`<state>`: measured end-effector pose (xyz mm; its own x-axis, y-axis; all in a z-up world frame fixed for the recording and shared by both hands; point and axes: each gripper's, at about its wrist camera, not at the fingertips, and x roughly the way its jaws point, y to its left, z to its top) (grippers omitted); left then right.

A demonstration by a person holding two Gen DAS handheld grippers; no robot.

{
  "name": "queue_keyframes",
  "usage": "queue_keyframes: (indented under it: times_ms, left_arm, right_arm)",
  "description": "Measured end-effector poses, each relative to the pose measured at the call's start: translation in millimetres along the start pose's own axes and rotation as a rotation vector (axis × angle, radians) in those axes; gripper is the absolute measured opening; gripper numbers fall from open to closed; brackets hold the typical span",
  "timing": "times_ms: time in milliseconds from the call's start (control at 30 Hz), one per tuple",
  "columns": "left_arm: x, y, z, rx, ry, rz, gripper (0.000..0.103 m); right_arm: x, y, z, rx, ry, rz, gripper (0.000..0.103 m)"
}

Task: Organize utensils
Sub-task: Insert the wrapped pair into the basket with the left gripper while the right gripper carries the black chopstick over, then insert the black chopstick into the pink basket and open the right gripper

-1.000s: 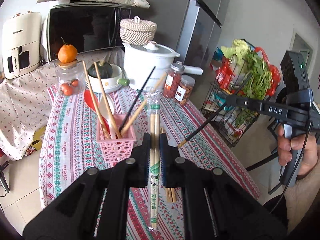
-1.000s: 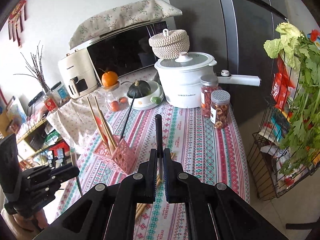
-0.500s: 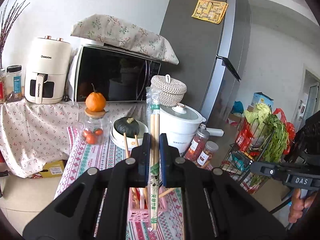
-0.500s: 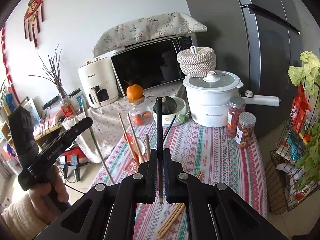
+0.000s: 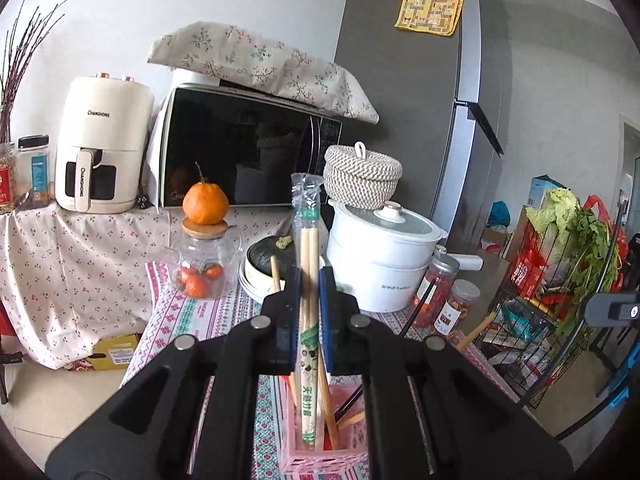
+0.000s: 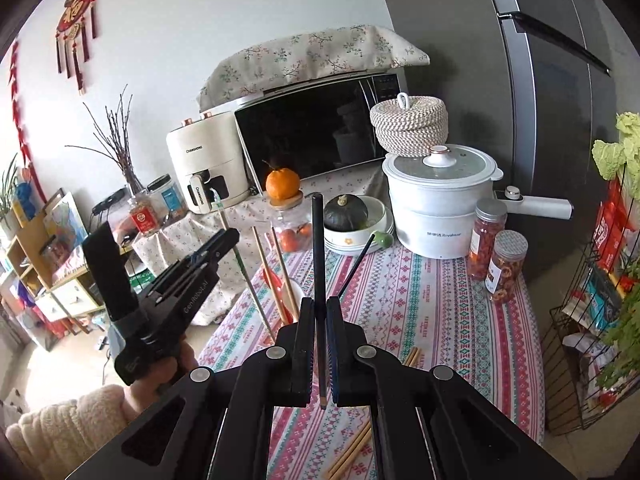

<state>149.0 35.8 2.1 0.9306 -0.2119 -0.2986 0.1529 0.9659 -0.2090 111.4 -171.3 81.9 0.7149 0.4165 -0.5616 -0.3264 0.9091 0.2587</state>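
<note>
Standing upright, plastic-wrapped bamboo chopsticks (image 5: 309, 280) reach into the pink basket (image 5: 320, 458).

Both grippers upright, left gripper (image 5: 309, 280) and right gripper (image 6: 319, 312) with jaws clamped near-shut.

**Home kitchen, lived-in and busy**

Upper centre: microwave (image 5: 248, 152) under a floral cloth, air fryer (image 5: 102, 148) to its left. Tall grey fridge (image 5: 404, 80) at upper right. Centre: white cooking pot (image 5: 380, 256) on a patterned tablecloth (image 6: 420, 300). Far right: wire rack of greens (image 5: 568, 232). Upper left: red festive wall hanging (image 6: 76, 20).
</note>
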Motion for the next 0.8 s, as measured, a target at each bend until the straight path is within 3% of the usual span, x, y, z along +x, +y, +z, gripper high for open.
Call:
queue_keyframes:
  times_ms: [100, 200, 367, 533, 800]
  left_arm:
    - [2, 3, -3, -0.012, 0.078, 0.02, 0.012]
    - [-3, 6, -2, -0.02, 0.156, 0.034, 0.026]
    - [-28, 16, 1, -0.063, 0.233, 0.055, 0.061]
    - [-49, 25, -7, -0.083, 0.313, 0.068, 0.077]
    - [-51, 40, -37, -0.109, 0.434, 0.066, 0.081]
  right_arm:
    - [-1, 8, 3, -0.008, -0.018, 0.007, 0.006]
    - [-1, 17, 9, -0.013, -0.036, 0.012, 0.006]
    - [-1, 32, 24, -0.01, -0.078, 0.026, 0.006]
    - [7, 52, 39, -0.037, -0.114, 0.019, 0.006]
    - [40, 56, 34, -0.022, -0.148, 0.0, 0.006]
